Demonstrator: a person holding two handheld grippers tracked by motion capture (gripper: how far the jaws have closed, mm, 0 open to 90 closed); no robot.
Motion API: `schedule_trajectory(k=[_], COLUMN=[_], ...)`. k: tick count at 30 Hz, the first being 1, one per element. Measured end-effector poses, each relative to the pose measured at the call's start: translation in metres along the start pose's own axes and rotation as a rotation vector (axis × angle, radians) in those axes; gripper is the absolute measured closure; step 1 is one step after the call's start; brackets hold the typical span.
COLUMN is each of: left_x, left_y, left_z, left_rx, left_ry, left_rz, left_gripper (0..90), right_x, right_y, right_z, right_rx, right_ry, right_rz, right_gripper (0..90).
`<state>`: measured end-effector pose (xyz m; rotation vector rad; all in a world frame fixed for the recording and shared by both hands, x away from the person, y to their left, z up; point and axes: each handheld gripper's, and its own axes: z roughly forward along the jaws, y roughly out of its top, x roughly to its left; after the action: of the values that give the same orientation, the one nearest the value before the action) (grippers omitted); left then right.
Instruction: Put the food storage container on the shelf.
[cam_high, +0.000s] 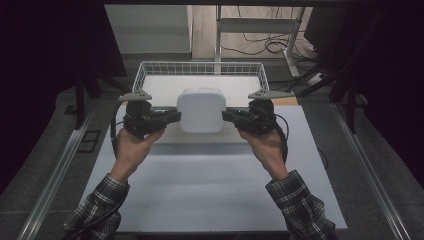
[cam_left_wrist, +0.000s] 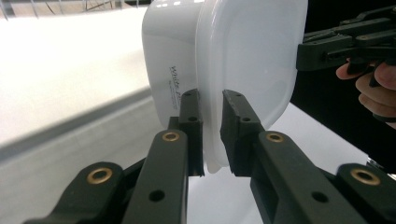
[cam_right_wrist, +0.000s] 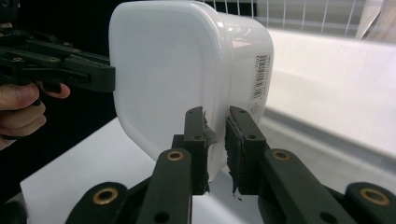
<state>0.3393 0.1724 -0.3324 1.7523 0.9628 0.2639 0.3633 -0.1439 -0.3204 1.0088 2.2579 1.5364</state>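
A person in plaid sleeves stands at a white table (cam_high: 210, 190), with a hand-held gripper in each hand. At the left of the high view, the left gripper (cam_high: 175, 116) points inward; its jaws are pinched on the left rim of a white plastic container with a lid (cam_high: 201, 110). In the left gripper view, the two black jaws clamp the lid's thin edge, and small printed lettering runs along the container's side. The container sits in the middle, lifted clear of the table and held between the two grippers, just in front of a white wire basket (cam_high: 145, 70). At the right, the right gripper (cam_high: 227, 116) points inward and pinches the container's right rim. In the right gripper view, its jaws close on the rim and a barcode label (cam_right_wrist: 259, 77) shows on the container's side.
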Motion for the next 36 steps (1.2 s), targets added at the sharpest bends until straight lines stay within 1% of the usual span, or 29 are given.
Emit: schedule_trajectory(k=[4, 8, 15, 19, 21, 23, 26, 30, 33, 36], left_x=[0.004, 0.01, 0.022, 0.028, 0.03, 0.032, 0.035, 0.038, 0.038, 0.038], left_y=[0.016, 0.028, 0.041, 0.046, 0.047, 0.047, 0.047, 0.049, 0.051, 0.053], left_z=[-0.001, 0.002, 0.014, 0.021, 0.023, 0.026, 0.029, 0.032, 0.032, 0.033], left_rx=[-0.008, -0.003, 0.014, 0.023, 0.029, 0.032, 0.037, 0.033, 0.036, 0.034], left_ry=[0.01, 0.02, 0.043, 0.052, 0.057, 0.058, 0.057, 0.035, 0.031, 0.029], left_rz=[0.008, 0.005, -0.013, -0.032, -0.034, -0.046, -0.054, -0.071, -0.065, -0.063], left_gripper=[79.4, 79.2, 78.3, 77.6, 77.2, 77.0, 76.2, 72.6, 68.9, 65.3], right_x=[-0.002, -0.007, -0.017, -0.024, -0.026, -0.028, -0.032, -0.036, -0.037, -0.037], right_y=[0.015, 0.03, 0.042, 0.047, 0.049, 0.05, 0.051, 0.052, 0.053, 0.053], right_z=[0.002, 0.006, 0.018, 0.024, 0.028, 0.031, 0.035, 0.038, 0.04, 0.041], right_rx=[-0.016, -0.015, -0.001, 0.01, 0.015, 0.027, 0.034, 0.028, 0.028, 0.027], right_ry=[-0.007, -0.018, -0.036, -0.04, -0.047, -0.052, -0.052, -0.051, -0.054, -0.059], right_rz=[-0.001, 0.001, 0.02, 0.039, 0.044, 0.052, 0.061, 0.074, 0.083, 0.082], right_gripper=[78.1, 78.0, 77.6, 77.3, 77.0, 76.7, 76.2, 74.3, 71.8, 70.0])
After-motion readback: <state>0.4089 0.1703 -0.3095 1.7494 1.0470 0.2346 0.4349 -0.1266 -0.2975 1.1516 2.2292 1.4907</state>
